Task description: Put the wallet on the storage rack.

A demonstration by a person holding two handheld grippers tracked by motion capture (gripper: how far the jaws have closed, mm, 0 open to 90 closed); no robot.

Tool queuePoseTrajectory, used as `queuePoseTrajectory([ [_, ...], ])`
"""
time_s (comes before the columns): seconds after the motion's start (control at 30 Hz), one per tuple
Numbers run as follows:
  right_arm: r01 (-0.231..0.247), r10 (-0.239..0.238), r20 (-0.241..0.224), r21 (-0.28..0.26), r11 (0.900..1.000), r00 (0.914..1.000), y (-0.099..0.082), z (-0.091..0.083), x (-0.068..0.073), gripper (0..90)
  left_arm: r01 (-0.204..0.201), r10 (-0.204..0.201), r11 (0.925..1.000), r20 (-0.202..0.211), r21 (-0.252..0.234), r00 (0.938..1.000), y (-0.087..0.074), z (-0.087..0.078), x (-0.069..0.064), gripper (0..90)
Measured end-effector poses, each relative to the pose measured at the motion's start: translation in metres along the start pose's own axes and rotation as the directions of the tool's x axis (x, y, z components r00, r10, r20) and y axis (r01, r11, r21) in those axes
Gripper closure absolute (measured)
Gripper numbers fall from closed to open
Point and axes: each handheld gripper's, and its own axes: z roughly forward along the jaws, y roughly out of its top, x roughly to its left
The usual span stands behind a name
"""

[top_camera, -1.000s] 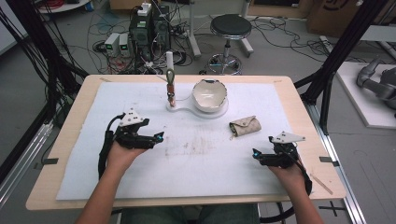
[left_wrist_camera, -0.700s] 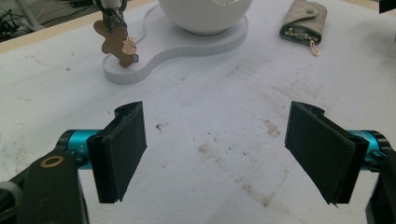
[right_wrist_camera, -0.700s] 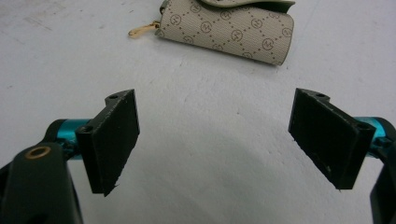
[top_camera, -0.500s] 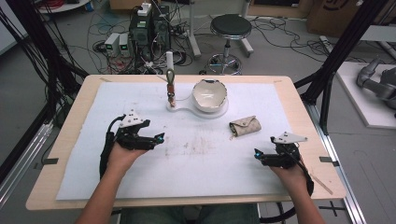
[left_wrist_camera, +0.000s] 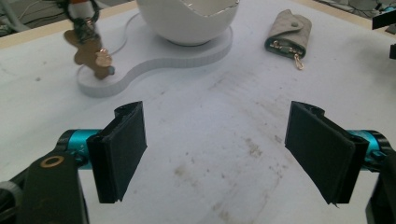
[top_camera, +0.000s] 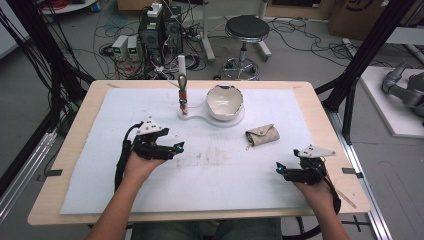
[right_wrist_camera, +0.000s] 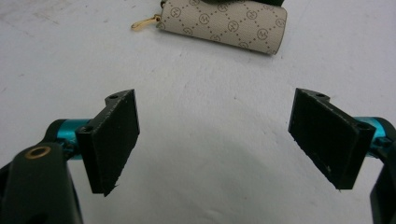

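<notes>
- Landmark: white bowl [top_camera: 225, 101], seated on a flat white base [top_camera: 200, 118] at the far centre of the surface [top_camera: 75, 130].
- The base extends to the left of the bowl into a small round pad; an upright post [top_camera: 182, 80] stands on it, with brown keyring charms [left_wrist_camera: 91, 51] hanging from it.
- Key pouch [top_camera: 262, 135]: beige, patterned, lying flat on the white mat [top_camera: 220, 175] to the right of the bowl and nearer the person. A gold clip [right_wrist_camera: 145, 21] projects from one end. The pouch is apart from both tools.
- Left tool [top_camera: 177, 148]: held in the left hand [top_camera: 137, 165], positioned left of the bowl and nearer the person. Jaws stand wide apart, with nothing between them; bare stained mat is visible in the gap in the left gripper view.
- Right tool [top_camera: 280, 170]: held in the right hand [top_camera: 315, 187], positioned right of the bowl and near the front edge of the surface. Jaws stand wide apart and empty; the pouch lies beyond them in the right gripper view.
</notes>
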Motion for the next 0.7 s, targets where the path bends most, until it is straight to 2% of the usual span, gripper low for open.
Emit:
queuePoseTrajectory([
  [0.13, -0.014, 0.014, -0.005, -0.005, 0.9999, 0.9999, -0.005, -0.007, 0.000, 16.5, 0.001, -0.001, 1.0000, 0.008, -0.001, 1.0000, 0.010, 0.015, -0.003, 20.6],
  [0.27, -0.008, 0.008, -0.018, -0.010, 0.9999, 0.9998, -0.010, -0.013, 0.003, 16.5, 0.002, -0.001, 1.0000, 0.051, -0.009, 0.9987, 0.020, 0.032, -0.010, 20.6],
  [0.33, -0.006, 0.006, -0.019, -0.013, 0.9999, 0.9998, -0.011, -0.015, 0.004, 16.5, -0.001, 0.002, 0.9999, 0.061, -0.013, 0.9982, 0.024, 0.040, -0.015, 20.6],
  [0.47, -0.007, 0.007, -0.016, -0.007, 0.9999, 0.9999, -0.015, -0.020, 0.006, 16.5, -0.019, 0.019, 0.9998, 0.090, -0.007, 0.9958, 0.033, 0.061, -0.028, 20.6],
  [0.6, -0.018, 0.018, -0.014, -0.008, 0.9998, 0.9997, -0.019, -0.027, 0.009, 16.5, -0.058, 0.057, 0.9982, 0.108, 0.013, 0.9925, 0.043, 0.082, -0.040, 20.6],
  [0.7, -0.021, 0.021, -0.010, -0.006, 0.9998, 0.9997, -0.022, -0.031, 0.010, 16.5, -0.065, 0.062, 0.9977, 0.123, 0.020, 0.9905, 0.049, 0.095, -0.046, 20.6],
])
